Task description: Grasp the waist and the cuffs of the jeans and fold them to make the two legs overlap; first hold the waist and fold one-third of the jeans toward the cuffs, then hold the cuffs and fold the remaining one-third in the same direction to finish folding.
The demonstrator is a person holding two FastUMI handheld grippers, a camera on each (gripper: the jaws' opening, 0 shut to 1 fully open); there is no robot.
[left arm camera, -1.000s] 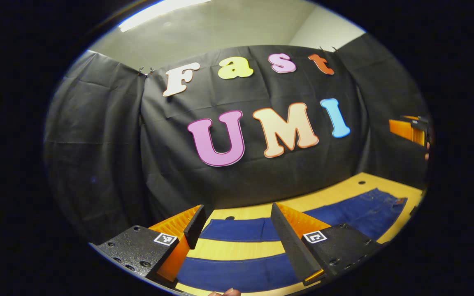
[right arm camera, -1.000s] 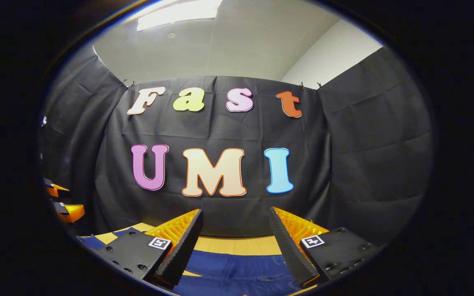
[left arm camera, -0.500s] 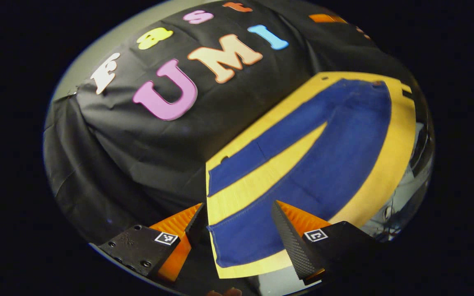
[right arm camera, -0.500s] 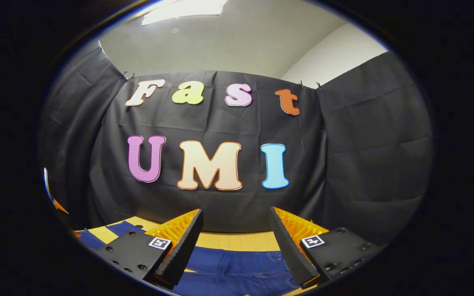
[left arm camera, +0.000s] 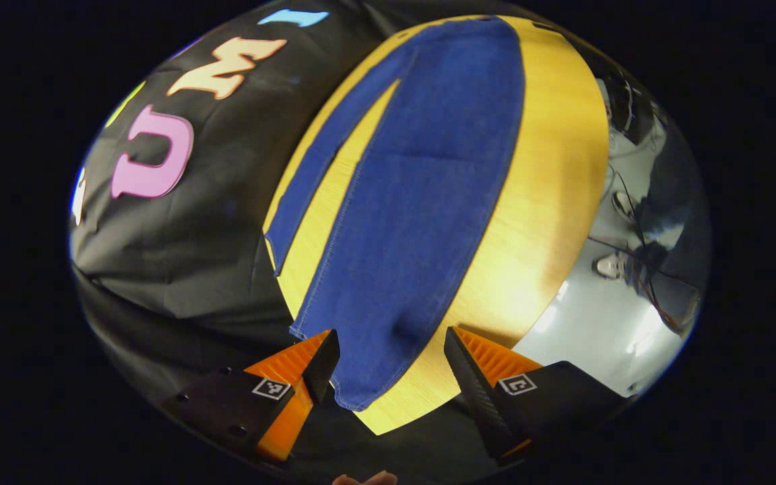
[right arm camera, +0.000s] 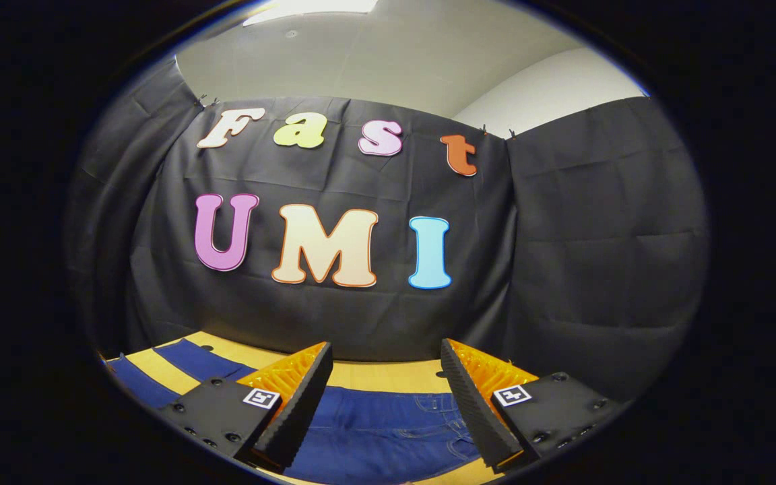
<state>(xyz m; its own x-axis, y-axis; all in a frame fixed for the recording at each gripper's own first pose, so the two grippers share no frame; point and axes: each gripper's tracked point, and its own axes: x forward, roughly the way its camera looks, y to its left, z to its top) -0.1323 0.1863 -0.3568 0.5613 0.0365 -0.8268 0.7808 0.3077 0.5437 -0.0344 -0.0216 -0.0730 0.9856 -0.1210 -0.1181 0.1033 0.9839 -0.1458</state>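
Observation:
Blue jeans (left arm camera: 422,188) lie flat on a yellow wooden table (left arm camera: 550,202), legs spread apart. In the left gripper view the near leg's cuff (left arm camera: 361,397) lies between the fingers of my left gripper (left arm camera: 391,367), which is open and above it. The far leg (left arm camera: 307,182) runs along the table's back edge. In the right gripper view my right gripper (right arm camera: 384,394) is open above the waist end of the jeans (right arm camera: 388,431), with pockets and seams visible there. Nothing is held by either gripper.
The black cloth wall (right arm camera: 563,256) stands right behind the table's back edge. In the left gripper view a shiny floor (left arm camera: 603,323) with cables and a person's shoes (left arm camera: 607,266) lies beyond the table's front edge. A fingertip (left arm camera: 364,479) shows at the bottom.
The left gripper has swung and tilted down from facing the wall to looking along the jeans, ending over the near cuff. The right gripper tipped down slightly, showing more of the waist.

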